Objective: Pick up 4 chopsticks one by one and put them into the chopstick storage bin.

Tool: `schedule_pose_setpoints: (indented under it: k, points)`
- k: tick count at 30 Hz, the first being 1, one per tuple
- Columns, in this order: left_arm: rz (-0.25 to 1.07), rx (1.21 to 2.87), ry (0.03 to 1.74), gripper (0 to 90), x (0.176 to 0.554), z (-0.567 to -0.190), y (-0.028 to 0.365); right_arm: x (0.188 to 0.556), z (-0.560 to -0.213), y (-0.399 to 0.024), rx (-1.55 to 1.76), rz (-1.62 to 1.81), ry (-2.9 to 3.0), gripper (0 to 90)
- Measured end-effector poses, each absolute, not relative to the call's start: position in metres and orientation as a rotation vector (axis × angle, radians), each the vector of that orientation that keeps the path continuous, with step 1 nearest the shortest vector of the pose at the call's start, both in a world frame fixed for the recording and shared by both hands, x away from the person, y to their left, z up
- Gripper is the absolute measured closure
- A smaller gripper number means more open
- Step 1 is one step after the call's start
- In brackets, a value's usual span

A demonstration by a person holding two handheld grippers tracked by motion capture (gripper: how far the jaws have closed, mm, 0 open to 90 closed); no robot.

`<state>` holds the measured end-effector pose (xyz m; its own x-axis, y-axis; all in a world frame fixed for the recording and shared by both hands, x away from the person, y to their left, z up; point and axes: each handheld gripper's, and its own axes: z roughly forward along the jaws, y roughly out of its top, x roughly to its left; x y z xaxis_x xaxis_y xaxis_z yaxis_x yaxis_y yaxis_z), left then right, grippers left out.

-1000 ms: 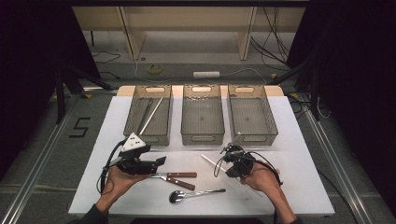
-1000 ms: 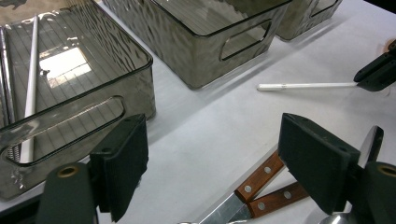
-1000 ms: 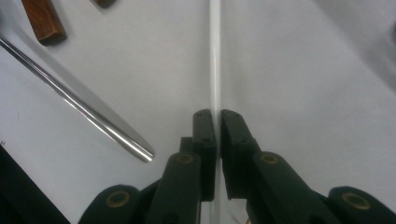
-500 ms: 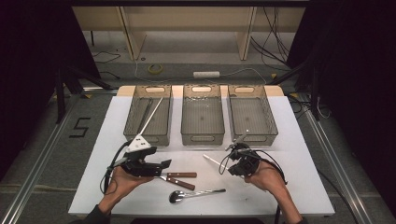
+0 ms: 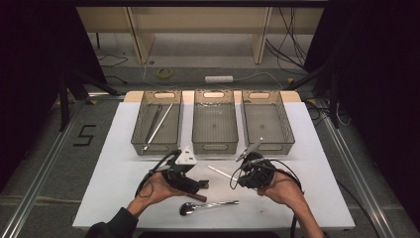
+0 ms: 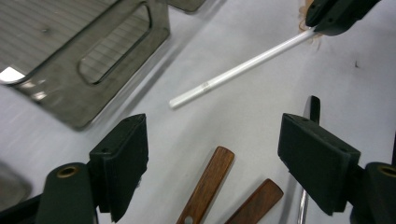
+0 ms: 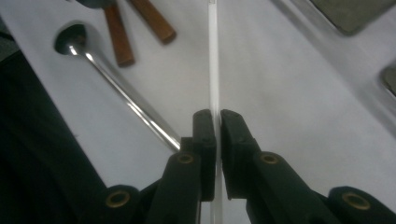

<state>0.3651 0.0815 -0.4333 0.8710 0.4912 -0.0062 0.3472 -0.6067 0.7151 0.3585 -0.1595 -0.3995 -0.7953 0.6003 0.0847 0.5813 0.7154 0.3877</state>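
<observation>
Right gripper [image 7: 215,122] pinches the white stick [image 7: 214,60], lifting it for binning; left gripper [image 6: 212,158], jaws wide, approaches wooden handles [image 6: 205,186] at nine o'clock.

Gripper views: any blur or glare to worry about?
Left gripper view: bin edge smeared by motion, bright glare at its left corner, white stick fairly sharp. Right gripper view: stick in the claw crisp near the pads, softer farther off; spoon handle shows streaky highlights.
</observation>
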Motion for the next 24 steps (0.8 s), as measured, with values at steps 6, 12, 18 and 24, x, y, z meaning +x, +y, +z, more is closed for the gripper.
schedule_pose_setpoints:
  k: [6,12,18,24]
  points:
    - [0.236,2.353,0.503,21.1,0.362,-0.439,0.068,0.35,-0.395,-0.148,0.901,0.648,2.899,86.0]
    - [0.237,2.388,0.447,20.3,0.358,-0.441,0.061,0.344,-0.392,-0.141,0.844,0.665,2.925,86.0]
    - [0.222,2.427,0.397,23.8,0.354,-0.442,0.057,0.341,-0.393,-0.135,0.796,0.674,2.95,85.9]
    - [0.215,2.451,0.338,33.9,0.35,-0.444,0.054,0.339,-0.393,-0.133,0.771,0.683,2.97,85.9]
